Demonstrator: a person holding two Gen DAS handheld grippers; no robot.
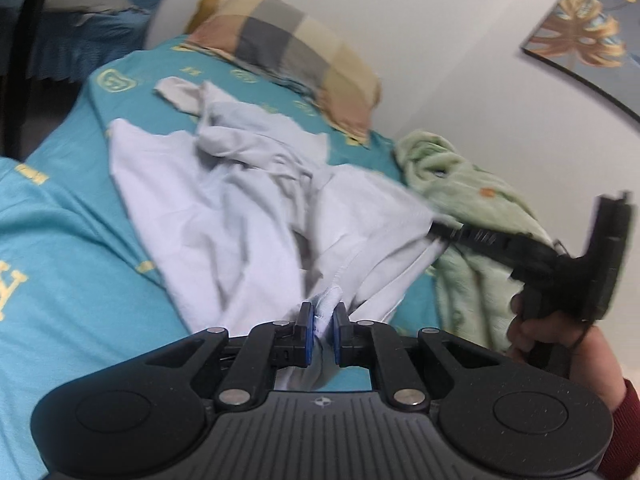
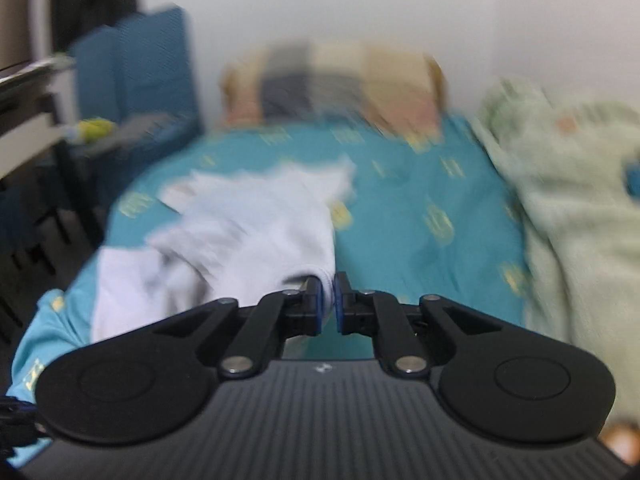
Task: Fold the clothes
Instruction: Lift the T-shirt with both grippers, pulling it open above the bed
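A crumpled white garment (image 1: 224,200) lies spread across the teal bedsheet (image 1: 60,240). My left gripper (image 1: 323,320) is shut on a bunched hem of this garment, with cloth pinched between the blue pads. In the left wrist view my right gripper (image 1: 436,227) reaches in from the right and bites the garment's right edge, a hand (image 1: 560,344) behind it. In the blurred right wrist view my right gripper (image 2: 328,300) is shut on a fold of the white garment (image 2: 240,232), which trails away to the left.
A plaid pillow (image 1: 288,48) lies at the head of the bed against the white wall. A light green blanket (image 1: 468,200) is heaped along the bed's right side. A blue chair (image 2: 136,80) stands left of the bed. A framed picture (image 1: 584,32) hangs on the wall.
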